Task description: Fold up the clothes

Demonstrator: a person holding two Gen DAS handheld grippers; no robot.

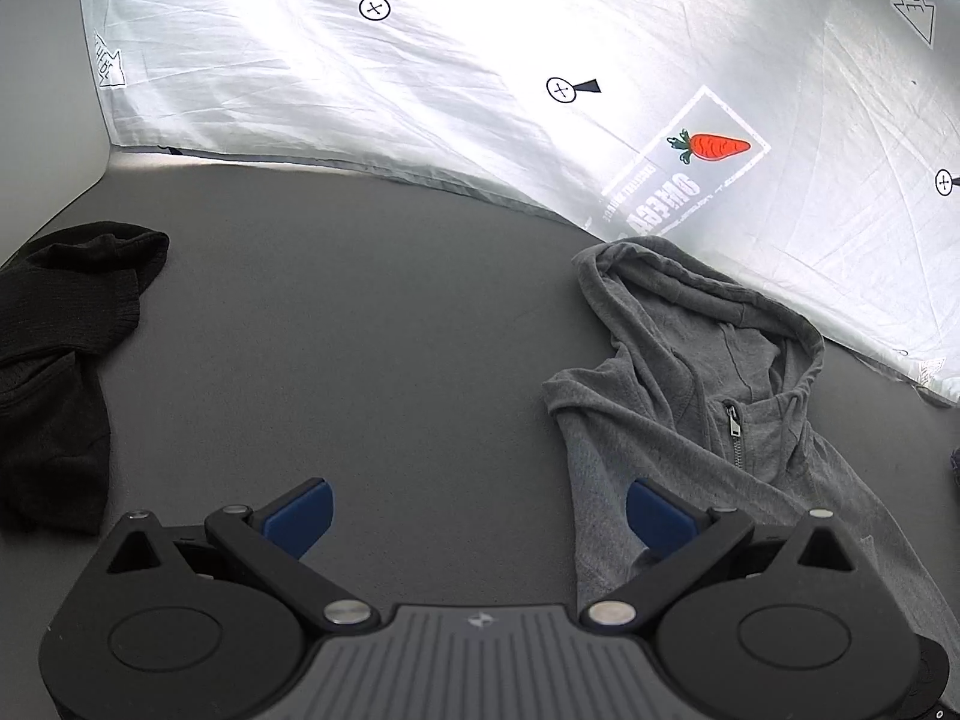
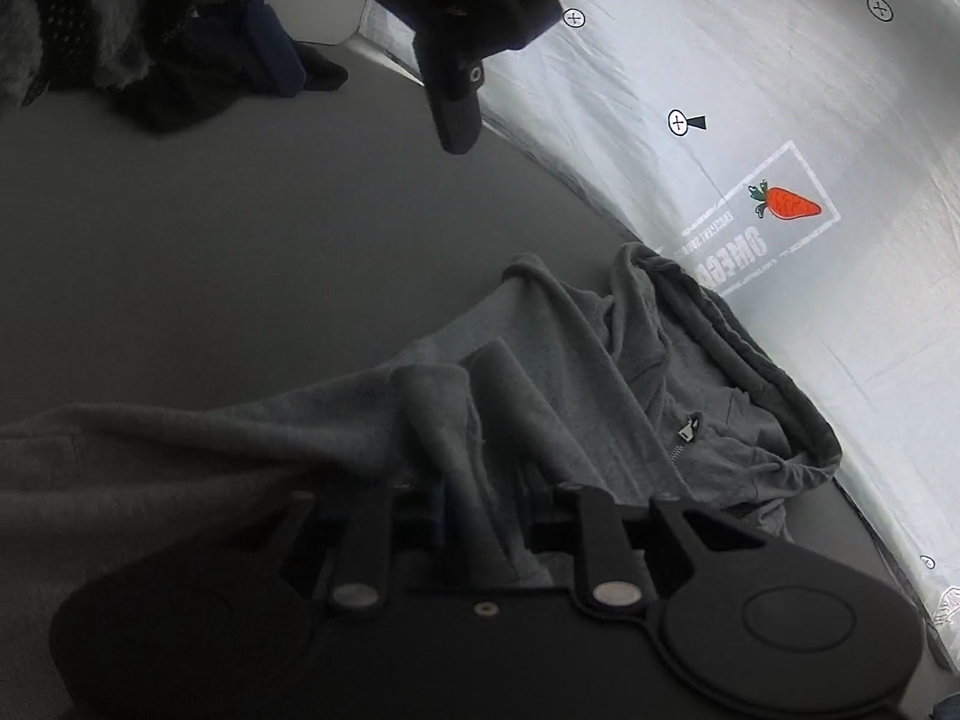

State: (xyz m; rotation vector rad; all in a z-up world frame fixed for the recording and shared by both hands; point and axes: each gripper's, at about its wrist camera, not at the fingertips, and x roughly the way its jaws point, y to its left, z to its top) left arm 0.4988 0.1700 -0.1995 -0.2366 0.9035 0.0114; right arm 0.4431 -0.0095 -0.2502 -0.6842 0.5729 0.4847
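white printed backdrop (image 1: 456, 90) behind grey desk (image 1: 360, 330). grey zip hoodie (image 1: 708, 372) lies crumpled at right: soft, light, limp. right claw (image 2: 486, 516) clamped on a fabric fold; left claw (image 1: 480, 516) apart, empty; best grip hem or shoulder seam.

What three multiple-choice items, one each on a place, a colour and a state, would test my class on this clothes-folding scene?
1. Where does the black garment lie in the left wrist view?
A. far left
B. on the hoodie
C. on the white sheet

2. What colour is the zip hoodie?
A. red
B. grey
C. blue

3. How is the left claw?
A. shut on cloth
B. open, empty
C. out of view

Answers: 1 A, it sits at the left edge on the table; 2 B, grey fabric; 3 B, blue pads apart.
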